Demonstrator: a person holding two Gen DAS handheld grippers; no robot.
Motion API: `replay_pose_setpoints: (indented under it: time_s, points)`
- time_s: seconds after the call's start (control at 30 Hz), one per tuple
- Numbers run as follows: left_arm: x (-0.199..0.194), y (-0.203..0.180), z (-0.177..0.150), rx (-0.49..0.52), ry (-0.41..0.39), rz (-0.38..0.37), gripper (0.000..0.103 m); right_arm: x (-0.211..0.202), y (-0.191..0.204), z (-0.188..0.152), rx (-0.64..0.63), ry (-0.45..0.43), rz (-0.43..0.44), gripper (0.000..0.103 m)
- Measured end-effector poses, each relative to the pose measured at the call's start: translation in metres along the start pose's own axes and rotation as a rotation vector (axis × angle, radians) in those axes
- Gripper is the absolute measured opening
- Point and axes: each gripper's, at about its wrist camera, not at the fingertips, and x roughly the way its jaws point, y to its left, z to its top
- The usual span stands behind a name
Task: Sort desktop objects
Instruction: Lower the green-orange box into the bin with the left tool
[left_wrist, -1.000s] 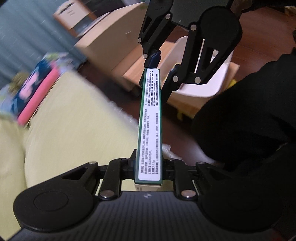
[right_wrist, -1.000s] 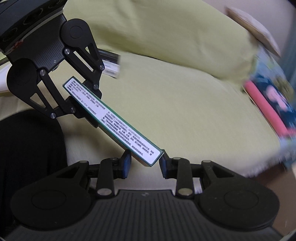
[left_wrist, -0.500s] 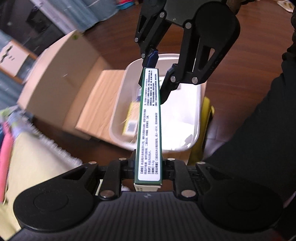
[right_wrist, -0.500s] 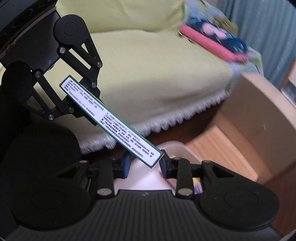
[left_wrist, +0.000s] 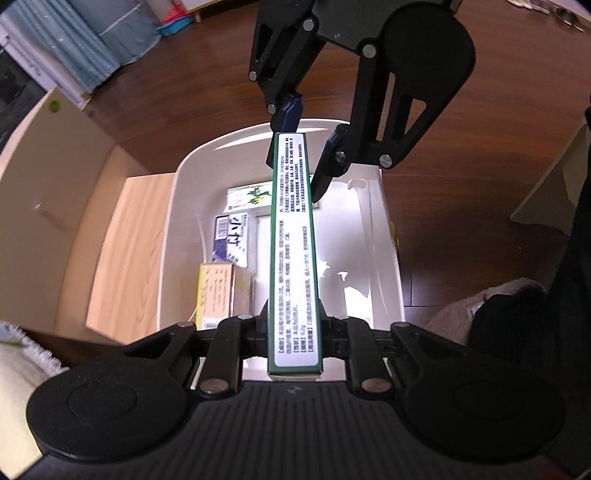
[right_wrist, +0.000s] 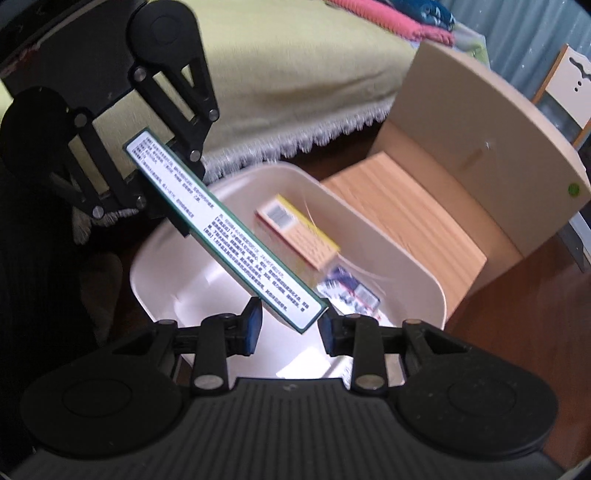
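A long green box with a white printed label (left_wrist: 293, 251) is held at both ends above a white bin (left_wrist: 173, 221). My left gripper (left_wrist: 293, 332) is shut on its near end. My right gripper (left_wrist: 306, 151) clamps the far end with its blue pads. In the right wrist view the same box (right_wrist: 229, 236) runs diagonally from my right gripper (right_wrist: 290, 328) up to the left gripper (right_wrist: 166, 195). The bin (right_wrist: 406, 258) holds a yellow box (left_wrist: 218, 291), a blue-and-white packet (left_wrist: 231, 240) and a green-and-white box (left_wrist: 247, 194).
A beige cardboard box (left_wrist: 55, 184) with a wooden-looking bottom (right_wrist: 406, 221) stands against the bin's side. A sofa under a yellow-green fringed cover (right_wrist: 295, 74) lies beyond. Dark wooden floor (left_wrist: 184, 74) surrounds the bin. A person's dark clothing (left_wrist: 554, 332) fills the right edge.
Both grippers, still holding the green box between them, have swung from above the sofa to above the white bin and come lower. The grips look the same.
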Motion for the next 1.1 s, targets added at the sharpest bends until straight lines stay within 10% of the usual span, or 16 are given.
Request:
replay_pose_setpoints:
  time_s: [0.43,1.1]
  points:
    - [0.047,-0.006,0.008,0.068,0.01,-0.075,0.02,0.045,-0.005,-0.029,-0.176,0.161,-0.011,0.028]
    - [0.065,-0.008,-0.01,0.111,0.017,-0.029,0.028,0.065,0.024,-0.013,-0.456,0.142,0.115,0.018]
